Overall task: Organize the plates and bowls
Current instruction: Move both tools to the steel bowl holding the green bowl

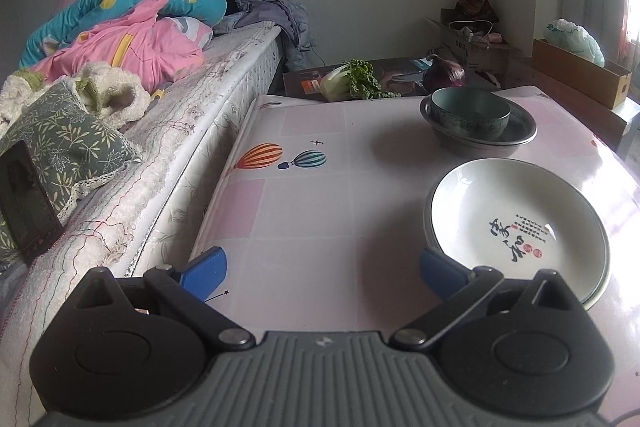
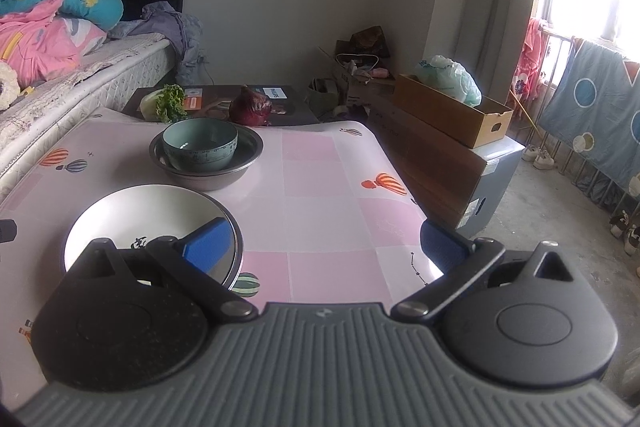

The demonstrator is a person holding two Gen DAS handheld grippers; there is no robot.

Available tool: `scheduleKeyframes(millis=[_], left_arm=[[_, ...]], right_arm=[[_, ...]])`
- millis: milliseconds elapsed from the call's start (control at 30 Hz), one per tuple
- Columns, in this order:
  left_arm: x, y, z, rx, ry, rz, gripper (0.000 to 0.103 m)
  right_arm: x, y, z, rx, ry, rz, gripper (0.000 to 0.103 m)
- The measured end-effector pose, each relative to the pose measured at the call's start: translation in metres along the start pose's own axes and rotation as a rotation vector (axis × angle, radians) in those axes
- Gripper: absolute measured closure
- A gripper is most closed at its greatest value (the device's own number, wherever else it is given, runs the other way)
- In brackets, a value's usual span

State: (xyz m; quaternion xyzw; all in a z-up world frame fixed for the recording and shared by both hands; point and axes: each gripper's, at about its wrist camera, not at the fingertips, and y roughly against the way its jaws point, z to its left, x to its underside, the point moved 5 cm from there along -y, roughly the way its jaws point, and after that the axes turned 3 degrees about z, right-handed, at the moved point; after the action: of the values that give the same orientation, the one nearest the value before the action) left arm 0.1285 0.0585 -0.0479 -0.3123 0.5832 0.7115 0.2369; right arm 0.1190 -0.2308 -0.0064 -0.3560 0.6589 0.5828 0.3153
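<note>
Teal bowl (image 2: 200, 145) nested in metal basin (image 2: 248, 163), white plate (image 1: 516, 227) nearer, left gripper (image 1: 322, 277) and right gripper (image 2: 326, 247) both spread wide, empty

Teal bowl (image 2: 200, 145) in metal basin (image 2: 248, 157), white plate (image 2: 132, 215) nr right gripper (image 2: 324, 247).

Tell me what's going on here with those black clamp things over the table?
A person is tidying dishes with a handheld gripper in each hand. Right now both the left gripper and the right gripper are open and hold nothing. On the table a teal bowl already sits inside a metal basin. Nearer, a white plate rests on top of another dish; the left gripper hangs just beside its rim.
</note>
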Motion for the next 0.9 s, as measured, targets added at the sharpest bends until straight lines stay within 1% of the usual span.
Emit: scheduleKeyframes(millis=[233, 467, 667, 800, 900], left_arm=[[-0.003, -0.002, 0.008, 0.053, 0.049, 0.006, 0.0], [-0.01, -0.004, 0.017, 0.115, 0.096, -0.005, 0.0], [-0.027, -0.011, 0.026, 0.161, 0.164, -0.028, 0.0], [-0.042, -0.019, 0.029, 0.211, 0.202, -0.041, 0.0], [-0.056, -0.031, 0.029, 0.255, 0.234, -0.041, 0.0]], right_arm=[[0.001, 0.002, 0.003, -0.032, 0.022, -0.014, 0.001], [-0.005, 0.004, -0.005, -0.092, -0.045, -0.036, 0.001], [-0.019, -0.004, -0.012, -0.127, -0.079, -0.057, 0.001], [-0.032, -0.018, -0.019, -0.179, -0.129, -0.06, 0.001], [-0.043, -0.035, -0.026, -0.23, -0.178, -0.055, 0.001]])
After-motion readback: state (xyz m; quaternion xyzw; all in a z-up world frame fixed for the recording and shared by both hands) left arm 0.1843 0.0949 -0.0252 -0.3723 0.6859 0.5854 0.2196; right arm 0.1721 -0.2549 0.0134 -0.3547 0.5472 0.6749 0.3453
